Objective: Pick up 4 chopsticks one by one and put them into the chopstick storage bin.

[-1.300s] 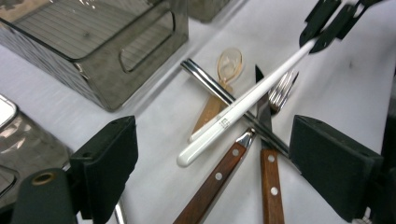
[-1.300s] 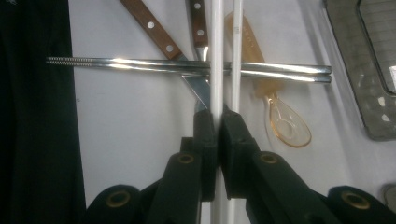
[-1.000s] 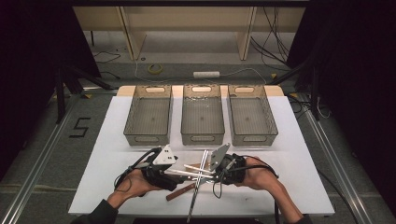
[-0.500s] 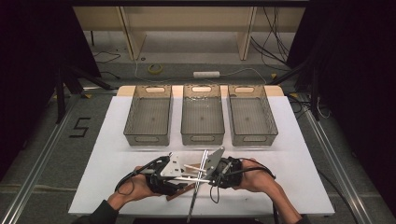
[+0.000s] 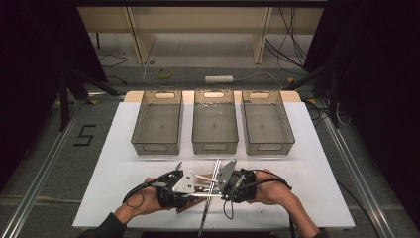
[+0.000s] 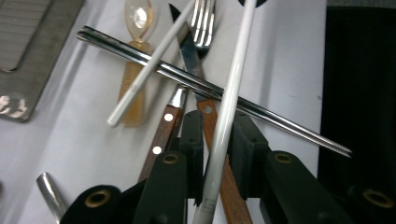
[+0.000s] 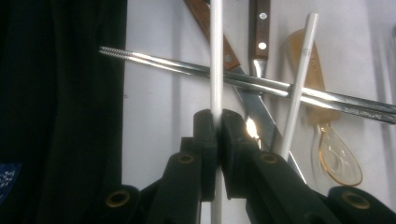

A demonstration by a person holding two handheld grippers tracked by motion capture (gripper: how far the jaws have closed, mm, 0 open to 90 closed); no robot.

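Right gripper (image 7: 215, 122), low in its own view, is pinched tight on a white chopstick (image 7: 215, 56), the stick running straight up the frame between the jaws. Left gripper (image 6: 215, 135) has its jaws narrow around a white chopstick (image 6: 232, 88) too, with a sliver of gap either side, so I can't tell whether it's truly clamped. No way to tell whether it's the same stick. Best move here, I'd say: lift slow and level, because the metal chopsticks (image 6: 196, 81) cross it, and a second white chopstick (image 6: 149, 63), a wood-handled knife (image 6: 212, 126), a fork (image 6: 201, 23) and an amber spoon (image 6: 135, 51) lie tangled around. Outward: white table (image 5: 124, 173), three mesh baskets (image 5: 157, 148) across mid-frame, grey floor and dark curtains beyond.
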